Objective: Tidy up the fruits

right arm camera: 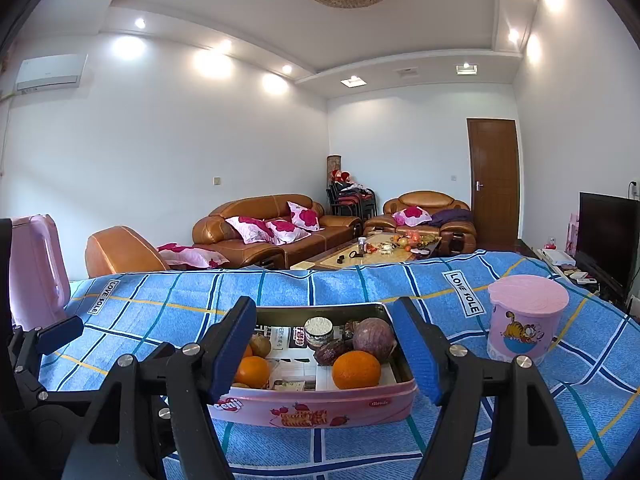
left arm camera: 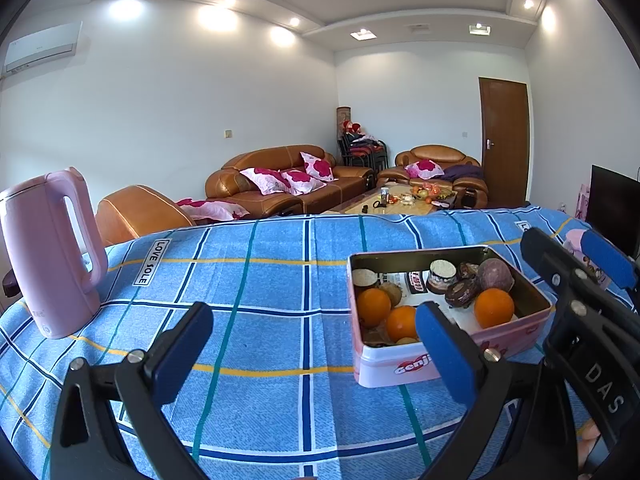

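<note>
A pink tin (right arm camera: 312, 408) lies open on the blue checked cloth. It holds oranges (right arm camera: 356, 368), a purple round fruit (right arm camera: 374, 338), a brown fruit (right arm camera: 260, 344), dark dried pieces and a small white-lidded jar (right arm camera: 319, 330). My right gripper (right arm camera: 324, 356) is open just short of the tin's near wall, with nothing between its blue pads. In the left wrist view the tin (left arm camera: 400, 364) sits right of centre with several oranges (left arm camera: 494, 308). My left gripper (left arm camera: 316, 356) is open over bare cloth, its right finger in front of the tin's near corner. The right gripper (left arm camera: 572, 256) shows beside the tin's right side.
A tall pink kettle (left arm camera: 52, 256) stands at the table's left end. A pink lidded cup (right arm camera: 524, 324) with a cartoon cat stands to the right of the tin. Beyond the table's far edge are brown sofas, a low table and a television.
</note>
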Action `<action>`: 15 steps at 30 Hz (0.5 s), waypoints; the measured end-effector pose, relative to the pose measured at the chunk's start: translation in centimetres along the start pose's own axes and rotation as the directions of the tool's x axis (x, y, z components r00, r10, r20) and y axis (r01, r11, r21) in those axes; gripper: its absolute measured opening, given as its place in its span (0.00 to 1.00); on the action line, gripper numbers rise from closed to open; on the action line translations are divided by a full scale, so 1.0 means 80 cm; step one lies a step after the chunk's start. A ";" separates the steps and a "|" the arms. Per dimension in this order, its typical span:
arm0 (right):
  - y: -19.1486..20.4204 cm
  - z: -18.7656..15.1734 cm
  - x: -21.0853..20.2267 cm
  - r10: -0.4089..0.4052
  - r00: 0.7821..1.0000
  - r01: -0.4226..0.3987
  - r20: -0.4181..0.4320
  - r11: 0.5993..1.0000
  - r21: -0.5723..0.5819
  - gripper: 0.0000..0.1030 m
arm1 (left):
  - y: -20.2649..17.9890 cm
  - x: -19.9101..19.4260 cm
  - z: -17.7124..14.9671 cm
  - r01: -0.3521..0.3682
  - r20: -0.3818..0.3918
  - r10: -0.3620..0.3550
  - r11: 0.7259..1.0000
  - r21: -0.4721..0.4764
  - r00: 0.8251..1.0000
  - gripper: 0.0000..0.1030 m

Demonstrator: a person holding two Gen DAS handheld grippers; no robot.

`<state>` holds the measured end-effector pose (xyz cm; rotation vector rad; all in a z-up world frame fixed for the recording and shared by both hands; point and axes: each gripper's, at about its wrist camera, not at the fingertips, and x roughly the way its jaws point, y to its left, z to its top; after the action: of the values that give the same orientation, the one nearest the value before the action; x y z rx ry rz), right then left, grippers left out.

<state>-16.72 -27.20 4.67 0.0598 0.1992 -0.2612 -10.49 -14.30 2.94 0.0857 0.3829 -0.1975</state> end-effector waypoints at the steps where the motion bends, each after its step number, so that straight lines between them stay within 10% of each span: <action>1: 0.000 0.000 0.000 0.000 1.000 0.000 -0.001 1.000 0.000 0.70 | 0.000 0.000 0.000 0.000 0.000 0.000 1.000 0.000 1.000 1.00; 15: -0.001 0.000 0.000 -0.002 1.000 0.002 -0.007 1.000 -0.001 0.70 | 0.000 0.001 -0.001 -0.007 -0.007 0.007 1.000 -0.002 1.000 1.00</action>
<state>-16.70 -27.32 4.69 0.0594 0.2064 -0.2626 -10.46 -14.28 2.82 0.0857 0.3895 -0.1903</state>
